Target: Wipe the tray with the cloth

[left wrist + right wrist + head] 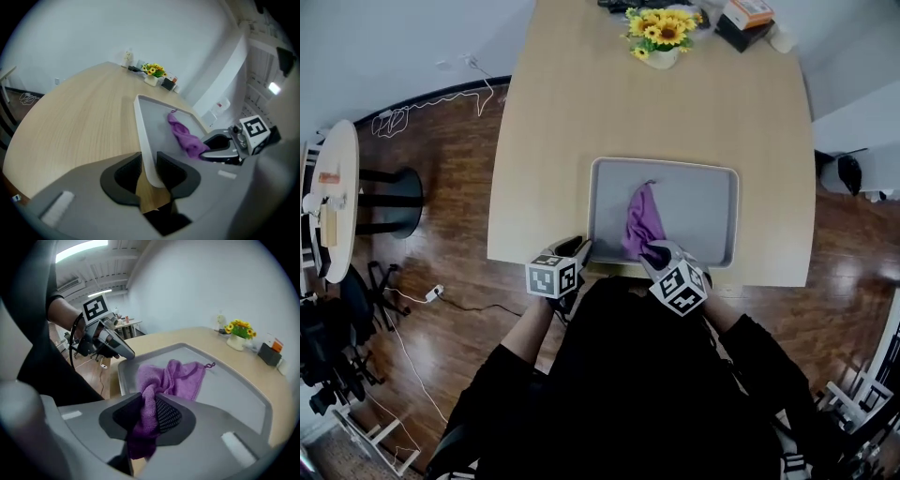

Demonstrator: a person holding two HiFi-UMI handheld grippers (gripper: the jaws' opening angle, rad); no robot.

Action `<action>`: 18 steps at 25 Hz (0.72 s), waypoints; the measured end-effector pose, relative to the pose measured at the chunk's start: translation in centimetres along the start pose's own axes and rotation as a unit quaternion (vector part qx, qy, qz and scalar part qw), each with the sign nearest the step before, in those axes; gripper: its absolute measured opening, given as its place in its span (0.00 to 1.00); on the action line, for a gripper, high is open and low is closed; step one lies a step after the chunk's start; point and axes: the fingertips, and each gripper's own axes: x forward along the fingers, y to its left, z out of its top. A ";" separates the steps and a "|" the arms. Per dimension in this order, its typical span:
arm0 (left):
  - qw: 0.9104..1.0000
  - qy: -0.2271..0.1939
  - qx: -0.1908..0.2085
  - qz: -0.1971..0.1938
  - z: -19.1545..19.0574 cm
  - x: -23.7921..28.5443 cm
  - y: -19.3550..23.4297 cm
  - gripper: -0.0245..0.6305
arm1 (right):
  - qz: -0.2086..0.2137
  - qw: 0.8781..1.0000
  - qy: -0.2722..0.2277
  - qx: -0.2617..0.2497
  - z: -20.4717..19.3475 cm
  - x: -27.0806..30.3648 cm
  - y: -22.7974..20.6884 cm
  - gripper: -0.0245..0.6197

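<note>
Head view: a grey tray (664, 163) lies on the pale wooden counter (581, 112), with its near rim along the counter's edge in front of the person. The purple cloth (643, 220) lies inside the tray, left of the tray's middle, and stretches from there toward the near rim. The right gripper (654, 253) sits at the tray's near rim, over the cloth's near end. The left gripper (582, 249) is at the tray's near-left corner. Well beyond the tray's far rim stands a pot of sunflowers (661, 33), with an orange-and-black box (744, 21) to its right.

Left gripper view: the jaws are clenched on the tray's rim at its near corner, and the pale rim runs up between the two dark pads. Inside the tray the cloth trails away from the right gripper, which is just inside the near rim.

Right gripper view: the jaws are grasping the cloth. A bunched fold is pinched between the pads and a tail hangs below them. The rest of the cloth spreads out onto the tray's floor and ends in a small loop (209, 365) at its far corner. The left gripper is seen at the tray's corner, on the rim.
</note>
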 end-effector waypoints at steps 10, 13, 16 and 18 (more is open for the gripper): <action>0.998 0.044 -0.003 0.044 -1.5 1.7 -1.0 0.18 | -0.098 0.990 0.028 0.097 -13.5 -12.5 -11.4 0.17; 0.998 0.042 -0.021 0.042 -1.6 1.8 -1.3 0.18 | -0.126 0.990 0.044 0.055 -13.2 -12.0 -12.3 0.16; 0.998 0.038 -0.027 0.044 -1.4 2.0 -1.4 0.18 | -0.169 0.983 0.042 0.052 -11.8 -11.2 -15.8 0.16; 0.998 0.030 -0.031 0.044 -1.4 1.9 -1.4 0.18 | -0.194 0.978 0.044 0.062 -10.5 -10.3 -18.9 0.16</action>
